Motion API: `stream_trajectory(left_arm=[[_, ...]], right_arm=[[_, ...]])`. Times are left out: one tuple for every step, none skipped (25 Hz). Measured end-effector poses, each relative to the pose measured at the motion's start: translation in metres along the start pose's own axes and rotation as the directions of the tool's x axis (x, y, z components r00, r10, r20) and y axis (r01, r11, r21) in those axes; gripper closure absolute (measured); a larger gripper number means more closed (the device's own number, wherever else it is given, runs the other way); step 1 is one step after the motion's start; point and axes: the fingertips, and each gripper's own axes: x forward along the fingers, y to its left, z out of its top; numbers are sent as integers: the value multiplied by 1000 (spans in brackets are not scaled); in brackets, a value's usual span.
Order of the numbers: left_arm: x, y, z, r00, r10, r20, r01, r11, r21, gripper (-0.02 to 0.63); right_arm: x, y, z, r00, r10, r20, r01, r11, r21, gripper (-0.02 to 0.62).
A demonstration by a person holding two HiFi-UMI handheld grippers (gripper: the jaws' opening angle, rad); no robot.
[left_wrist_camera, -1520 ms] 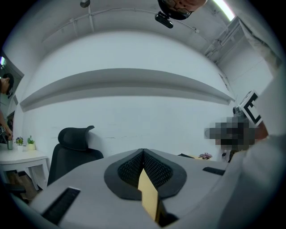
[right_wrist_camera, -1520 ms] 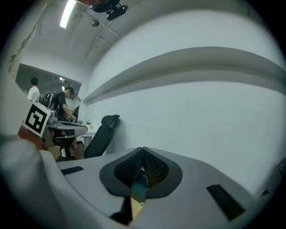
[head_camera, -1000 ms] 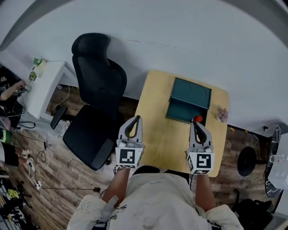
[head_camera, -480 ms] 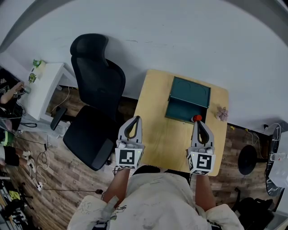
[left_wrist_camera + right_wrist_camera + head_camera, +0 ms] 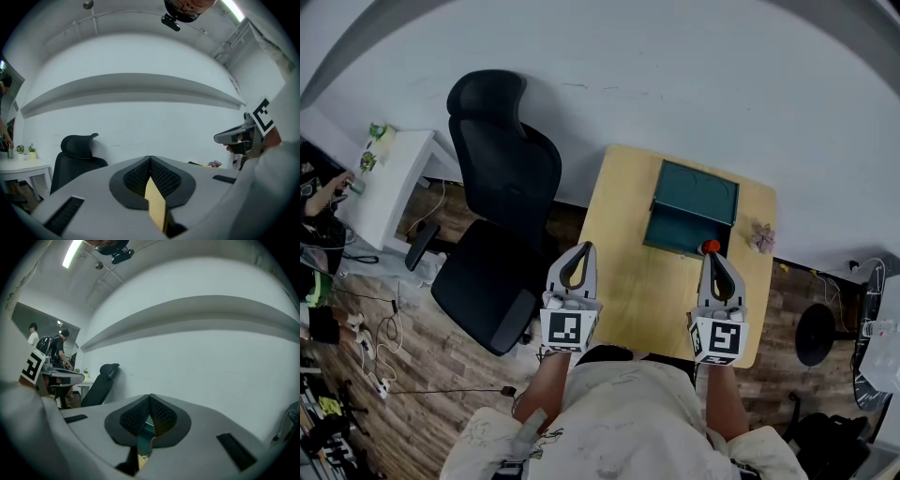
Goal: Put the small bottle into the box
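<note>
Right gripper [image 5: 715, 256] drifted slightly sideways beside red-capped small bottle [image 5: 710, 247] at open teal box's [image 5: 694, 192] near corner. Its fingers [image 5: 161, 416] were closed and empty, like left gripper's [image 5: 586, 247]; bottle not gripped.

Left gripper [image 5: 150, 160]: jaws closed tip to tip, nothing between them. A sliver of wooden table [image 5: 156, 206] shows through the gap below. Black office chair [image 5: 75, 154] front-left against the white wall [image 5: 154, 122]. White side table [image 5: 23, 166] with small plants [image 5: 26, 151] far left. Right gripper [image 5: 222, 138] at right edge.

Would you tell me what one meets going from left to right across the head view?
white side table → black office chair → teal box → small pinkish object → round black stand base
</note>
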Motion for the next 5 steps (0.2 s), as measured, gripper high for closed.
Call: stream_trajectory(left_arm=[[0, -1, 0, 1000, -1, -1, 1, 1000, -1, 598], [0, -1, 1, 1000, -2, -2, 2, 1000, -3, 598], [-1, -1, 0, 1000, -3, -3, 3, 1000, -5, 598], [-1, -2, -1, 1000, -3, -4, 3, 1000, -7, 598], [-1, -2, -2, 1000, -3, -4, 3, 1000, -9, 598]], right_arm=[[0, 0, 0, 1000, 0, -1, 0, 1000, -1, 580], [-1, -1, 0, 1000, 0, -1, 0, 1000, -2, 580], [-1, -1, 0, 1000, 0, -2, 0, 1000, -3, 580], [-1, -2, 0, 1000, 0, -3, 0, 1000, -4, 580], [-1, -2, 0, 1000, -1, -3, 1, 1000, -6, 580]])
